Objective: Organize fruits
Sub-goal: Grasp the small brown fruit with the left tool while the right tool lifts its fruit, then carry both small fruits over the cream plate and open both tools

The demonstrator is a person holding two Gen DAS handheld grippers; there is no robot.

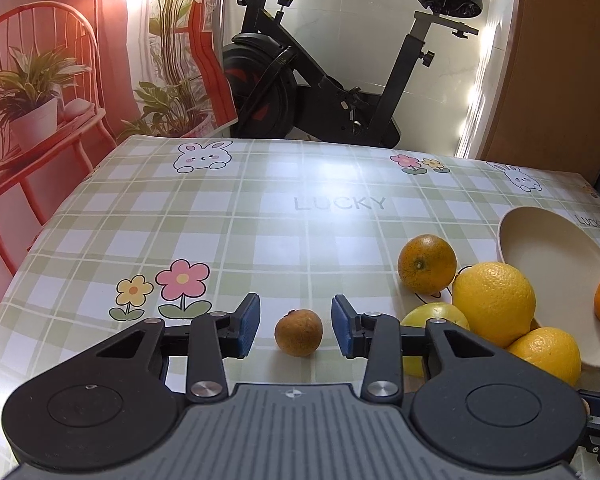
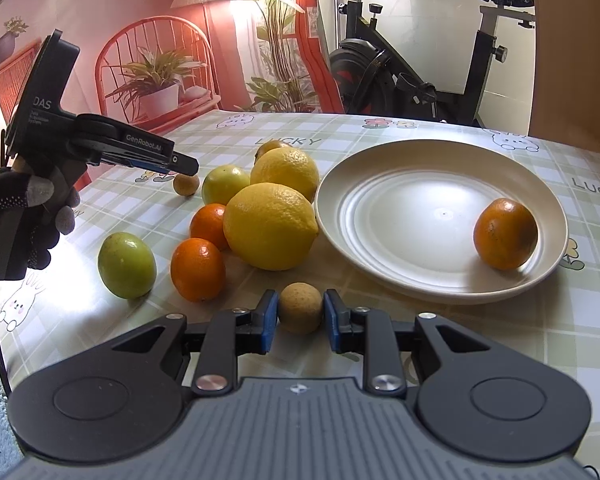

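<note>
- The left gripper [image 1: 296, 330], with black arms and blue pads, stood unclenched astride a small brownish-orange round fruit [image 1: 299, 332] on the green-and-white checked tablecloth [image 1: 236, 220]; a gap showed between the fruit and each pad.
- In the right wrist view, that same gripper reached in from the left, carried by a hand in a black glove [image 2: 18, 224].
- The right gripper [image 2: 301, 318] was clenched on a small tan round fruit [image 2: 301, 308], both blue pads pressing its sides; the fruit sat low over the cloth, just in front of the cream round plate [image 2: 380, 264].
- One dark orange mandarin [image 2: 505, 234] lay inside the plate, near its right rim.
- Left of the plate, two large yellow lemons [image 2: 270, 226] touched each other, with two small oranges [image 2: 198, 269], a yellow-green fruit [image 2: 225, 184] and a green lime-like fruit [image 2: 127, 265] around them.
- A black exercise bike [image 1: 324, 80] stood beyond the table's far edge.
</note>
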